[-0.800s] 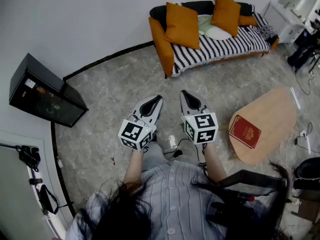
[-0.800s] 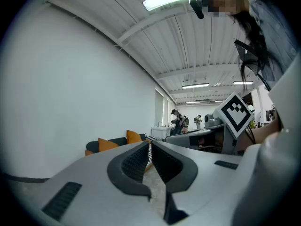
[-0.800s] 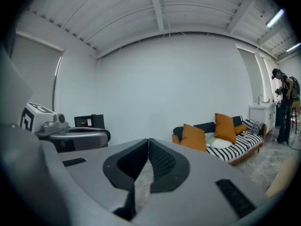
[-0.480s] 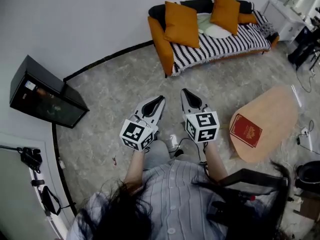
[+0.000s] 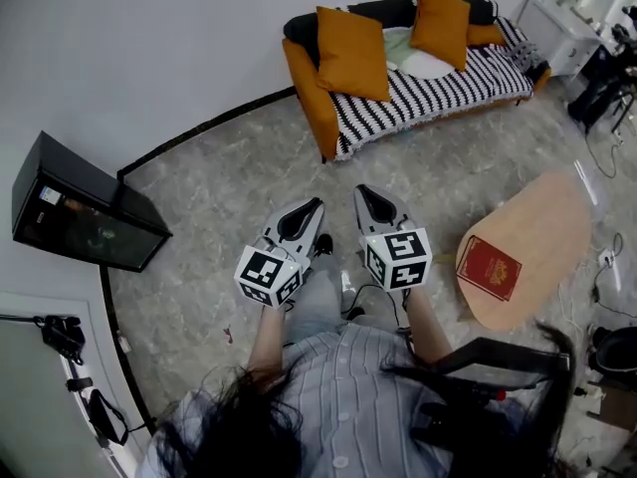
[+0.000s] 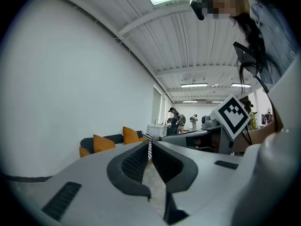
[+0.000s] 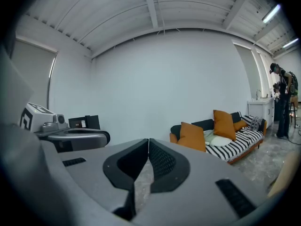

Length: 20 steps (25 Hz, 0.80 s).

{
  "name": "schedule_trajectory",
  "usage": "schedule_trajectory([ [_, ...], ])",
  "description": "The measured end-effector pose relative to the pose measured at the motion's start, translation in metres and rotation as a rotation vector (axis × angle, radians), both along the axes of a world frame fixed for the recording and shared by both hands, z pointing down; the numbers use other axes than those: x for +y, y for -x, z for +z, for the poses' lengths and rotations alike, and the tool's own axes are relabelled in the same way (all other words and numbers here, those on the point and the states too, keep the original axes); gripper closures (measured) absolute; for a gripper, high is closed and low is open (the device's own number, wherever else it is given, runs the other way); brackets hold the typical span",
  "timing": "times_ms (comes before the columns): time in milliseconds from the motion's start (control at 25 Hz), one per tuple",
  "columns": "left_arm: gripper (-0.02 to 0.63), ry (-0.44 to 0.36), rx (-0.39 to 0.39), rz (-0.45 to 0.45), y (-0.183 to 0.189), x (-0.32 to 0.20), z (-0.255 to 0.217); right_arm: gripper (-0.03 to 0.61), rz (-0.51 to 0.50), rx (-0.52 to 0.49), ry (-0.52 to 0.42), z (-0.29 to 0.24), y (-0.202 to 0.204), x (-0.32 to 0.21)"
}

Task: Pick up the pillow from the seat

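Observation:
An orange sofa with a black-and-white striped seat (image 5: 448, 88) stands against the far wall. Two orange pillows lean on it, one at the left end (image 5: 351, 52) and one further right (image 5: 442, 23), with a pale cushion (image 5: 423, 60) between them. The same sofa and its left orange pillow (image 7: 192, 136) show in the right gripper view; the sofa appears small and far off (image 6: 110, 142) in the left gripper view. My left gripper (image 5: 315, 205) and right gripper (image 5: 362, 191) are held side by side over the floor, well short of the sofa. Both are shut and hold nothing.
A black cabinet (image 5: 85, 207) stands by the wall at left. A light wooden table (image 5: 542, 237) with a red book (image 5: 488, 267) on it is at right. Grey stone floor (image 5: 239, 182) lies between me and the sofa. White furniture (image 5: 557, 28) and people stand at far right.
The view has shifted slightly: sofa and cabinet sit a little further left and up in frame. Both grippers have kept their pose, shut, side by side.

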<state>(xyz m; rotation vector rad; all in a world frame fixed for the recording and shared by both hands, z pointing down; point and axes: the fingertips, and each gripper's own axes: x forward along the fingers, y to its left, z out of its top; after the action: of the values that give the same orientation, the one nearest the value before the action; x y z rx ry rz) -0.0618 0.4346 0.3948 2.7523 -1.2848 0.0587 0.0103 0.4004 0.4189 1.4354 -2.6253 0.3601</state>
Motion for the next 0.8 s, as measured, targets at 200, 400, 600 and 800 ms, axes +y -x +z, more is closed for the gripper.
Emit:
schedule_trajectory([
  [200,0.603,0.005,0.01,0.032,0.007,-0.069,0.01,0.56,0.03,0.02,0.006,0.01,0.001,-0.063],
  [400,0.603,-0.001,0.016,0.068,0.02,-0.156,0.002,0.56,0.06,0.026,0.017,0.007,0.012,-0.146],
  [600,0.603,-0.001,0.013,0.099,0.047,-0.241,-0.008,0.56,0.08,0.029,0.03,0.001,0.038,-0.226],
  [800,0.603,0.009,0.041,0.129,0.071,-0.322,-0.01,0.56,0.127,0.03,0.047,0.003,0.054,-0.3],
])
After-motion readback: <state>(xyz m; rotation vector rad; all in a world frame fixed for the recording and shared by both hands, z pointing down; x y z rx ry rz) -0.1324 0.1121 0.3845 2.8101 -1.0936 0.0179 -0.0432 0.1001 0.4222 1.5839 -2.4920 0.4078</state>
